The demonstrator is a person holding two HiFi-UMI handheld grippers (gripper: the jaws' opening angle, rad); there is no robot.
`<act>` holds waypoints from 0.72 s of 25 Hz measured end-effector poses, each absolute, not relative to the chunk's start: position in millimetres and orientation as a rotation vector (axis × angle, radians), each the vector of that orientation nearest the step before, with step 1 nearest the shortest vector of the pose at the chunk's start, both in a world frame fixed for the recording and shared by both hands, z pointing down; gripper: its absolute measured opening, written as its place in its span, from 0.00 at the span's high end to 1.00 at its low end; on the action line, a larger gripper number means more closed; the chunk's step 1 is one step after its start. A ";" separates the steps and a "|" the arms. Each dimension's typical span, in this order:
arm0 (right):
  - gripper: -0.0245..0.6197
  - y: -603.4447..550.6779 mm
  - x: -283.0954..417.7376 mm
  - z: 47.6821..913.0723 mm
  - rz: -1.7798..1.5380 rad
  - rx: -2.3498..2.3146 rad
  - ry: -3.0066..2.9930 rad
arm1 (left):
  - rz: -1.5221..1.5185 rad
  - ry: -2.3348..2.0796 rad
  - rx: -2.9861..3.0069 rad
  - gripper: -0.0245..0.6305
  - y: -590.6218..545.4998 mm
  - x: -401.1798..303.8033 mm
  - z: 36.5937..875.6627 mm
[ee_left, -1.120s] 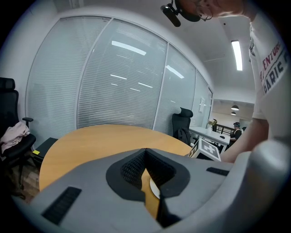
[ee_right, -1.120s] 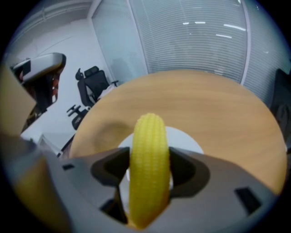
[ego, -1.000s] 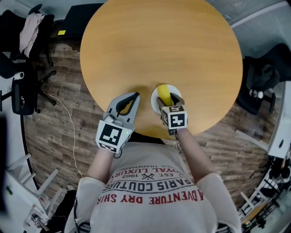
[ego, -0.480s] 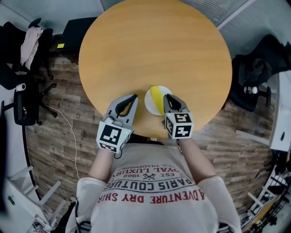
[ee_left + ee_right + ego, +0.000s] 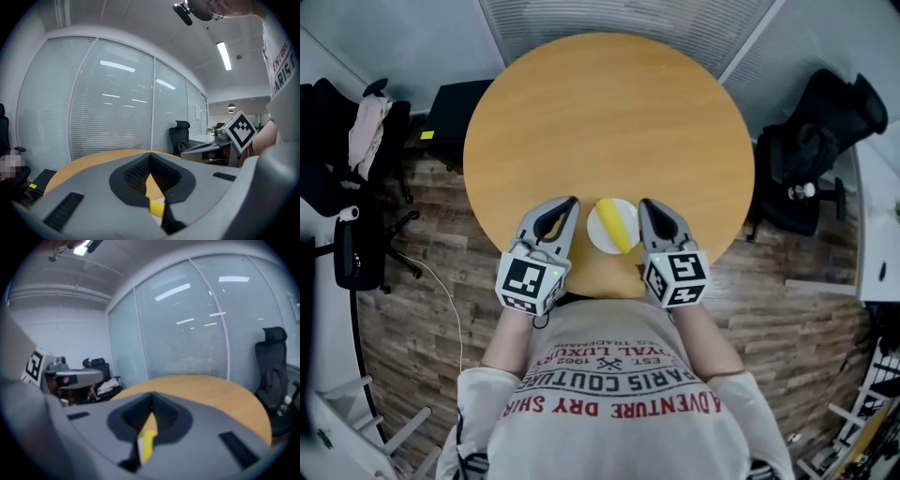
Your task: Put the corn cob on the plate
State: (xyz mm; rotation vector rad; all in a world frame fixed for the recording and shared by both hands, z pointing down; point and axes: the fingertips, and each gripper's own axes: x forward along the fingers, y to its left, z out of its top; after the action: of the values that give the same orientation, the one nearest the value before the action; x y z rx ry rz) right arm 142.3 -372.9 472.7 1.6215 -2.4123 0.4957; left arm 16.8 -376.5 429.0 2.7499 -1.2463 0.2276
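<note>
Closest to the viewer is a person's grey T-shirt (image 5: 619, 398) with red lettering across the chest. Both forearms reach forward from it, each hand holding a grey plastic claw tool topped by a cube printed with black-and-white squares.

The left gripper (image 5: 567, 202) has its two jaws pressed together at the tip. A diamond-shaped gap lined with ribbed black padding sits behind the tip, and nothing is held in it. The right gripper (image 5: 646, 204) has just been closing, and its jaws now meet in the same way with nothing between them.

The two tools flank a small round white plate (image 5: 595, 228) near the table's front edge, one on each side and just beside it. The corn cob (image 5: 616, 226), a smooth yellow cylinder, lies slantwise across the plate, free of both tools.

The table (image 5: 609, 112) is a large round top in smooth, honey-coloured wood, bare beyond the plate. Around it runs a floor (image 5: 422, 281) of grey-brown wood planks. Black office chairs (image 5: 811, 150) stand well apart on both sides. Beyond the table is a curved glass wall (image 5: 112, 103) with fine horizontal blinds.
</note>
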 end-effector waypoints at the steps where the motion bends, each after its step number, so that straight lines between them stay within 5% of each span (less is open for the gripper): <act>1: 0.92 -373.2 143.6 462.2 0.466 1.643 -2.431 | 0.219 -1.247 2.761 0.91 -377.3 18.3 424.4; 18: 0.92 -365.2 165.8 395.2 0.211 1.748 -2.529 | 0.144 -1.269 2.829 0.91 -381.9 34.3 385.2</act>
State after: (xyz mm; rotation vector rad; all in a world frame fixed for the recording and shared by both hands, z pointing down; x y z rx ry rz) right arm 165.8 -365.2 395.2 1.7477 -2.5289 0.2106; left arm 34.3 -381.9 385.2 2.8290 -1.2688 0.1439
